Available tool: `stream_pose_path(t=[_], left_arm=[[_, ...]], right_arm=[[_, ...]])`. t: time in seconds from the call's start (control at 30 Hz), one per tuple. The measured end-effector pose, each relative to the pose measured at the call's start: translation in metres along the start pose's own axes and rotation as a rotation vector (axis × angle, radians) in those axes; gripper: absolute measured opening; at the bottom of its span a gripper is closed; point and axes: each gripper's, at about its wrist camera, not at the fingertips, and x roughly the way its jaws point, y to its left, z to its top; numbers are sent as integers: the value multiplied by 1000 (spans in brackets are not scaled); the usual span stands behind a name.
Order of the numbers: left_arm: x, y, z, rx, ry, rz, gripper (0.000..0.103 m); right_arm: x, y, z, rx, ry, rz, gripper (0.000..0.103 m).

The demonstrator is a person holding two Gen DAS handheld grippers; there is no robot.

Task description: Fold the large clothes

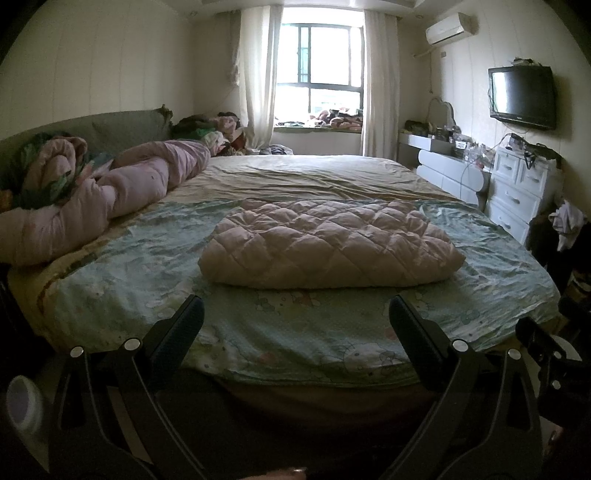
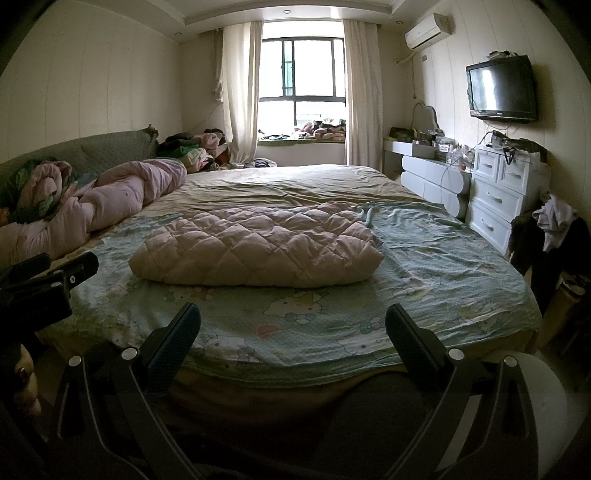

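Folded pink diamond-quilted garment (image 1: 328, 245) lying flat on green cartoon-print bedsheet (image 1: 295, 332), just ahead of left gripper (image 1: 295, 317) and right gripper (image 2: 293, 325), both spread wide, holding nothing, clear of the fabric.

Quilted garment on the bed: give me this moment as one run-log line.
garment: folded, flat on bed | left gripper: open, empty, short of garment | right gripper: open, empty

1. Home bedroom: big bed (image 2: 443, 266) with cartoon sheet right ahead of the claw.
2. Curtained window (image 2: 301, 74) far ahead, wall TV (image 2: 502, 92) and white drawers (image 2: 495, 192) off to the right.
3. Air conditioner (image 2: 428, 29) up high.
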Motion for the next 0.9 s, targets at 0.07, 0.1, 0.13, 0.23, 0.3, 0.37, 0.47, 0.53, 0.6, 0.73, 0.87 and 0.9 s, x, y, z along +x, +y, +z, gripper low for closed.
stream_pose_path(t=[0.07,0.1,0.13,0.23,0.3,0.37,0.47,0.53,0.6,0.73,0.87,0.9], left_arm=[[0,0,0,-1,2,-2,94],[0,0,0,-2,3,-2,94],[0,0,0,-2,1,-1,94],[0,-1,0,1,2,0,94],[0,-1,-1,-1,2,-1,94],[0,-2,-1,-2,2,-1,94],[0,-1,0,0,1,0,94],[0,-1,0,1,1,3,94],[0,-3,-2,1,2,6,94],[-1,-5,-4,-2,5,6,94],[-1,-6,-4,1,8,8,94],[-1,-8,-5,1,9,8,94]], right_arm=[[0,0,0,1,0,0,99],[0,0,0,0,1,0,99],[0,1,0,1,1,0,99],[0,1,0,1,-2,-2,99],[0,-2,0,1,-2,-1,99],[0,-2,0,-2,-1,0,99],[0,-2,0,-1,0,1,99],[0,-1,0,-1,-1,0,99],[0,-1,0,-2,-1,-1,99],[0,0,0,-2,-2,-1,99],[0,0,0,-1,-2,-1,99],[0,0,0,-2,-2,0,99]])
